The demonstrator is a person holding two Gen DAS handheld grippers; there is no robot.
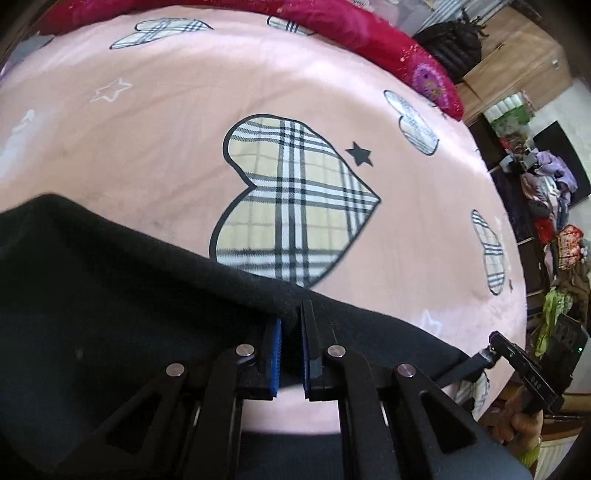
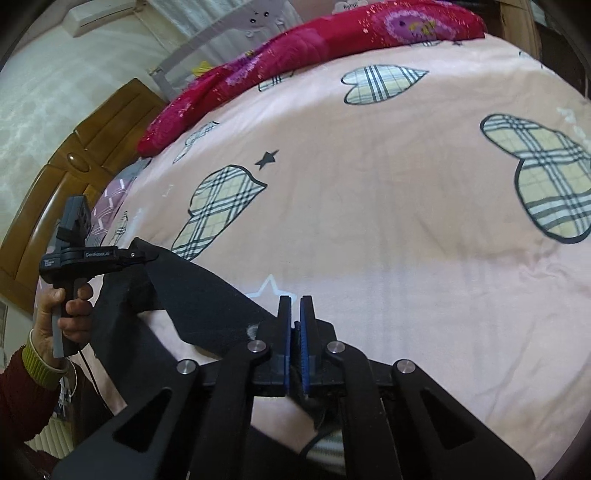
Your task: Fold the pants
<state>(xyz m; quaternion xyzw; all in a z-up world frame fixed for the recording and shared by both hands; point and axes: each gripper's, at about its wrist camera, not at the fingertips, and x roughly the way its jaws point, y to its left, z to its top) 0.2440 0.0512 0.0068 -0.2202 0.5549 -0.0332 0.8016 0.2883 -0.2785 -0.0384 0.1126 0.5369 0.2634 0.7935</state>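
Two handheld grippers pinch the edge of a pair of black pants (image 1: pixel 122 295) at the near side of a bed, the grip that a fold calls for. The left gripper (image 1: pixel 291 325) has its jaws closed down on the cloth's upper edge, blue pads (image 1: pixel 276 347) pressing a ridge of fabric between them. The right gripper (image 2: pixel 294 317) is likewise closed almost completely, with a bunch of dark cloth caught between its pads low in the jaws. Holding the same edge at two well-separated points likely keeps it taut and straight, so the garment can be carried over itself in one piece.

The pants hang and lie across the near edge of the pink bedsheet (image 1: pixel 184 110), printed with plaid hearts (image 1: pixel 295 199) and small stars; the open sheet beyond offers room to lay the fold. A red quilt (image 2: pixel 332 33) is bunched along the far side, well apart from the work. In the right wrist view a hand (image 2: pixel 61 314) in a dark red sleeve grips the left tool's handle. A wooden headboard (image 2: pixel 66 177) stands at one side, and heaped clothes (image 1: pixel 554 177) crowd the floor at the other.
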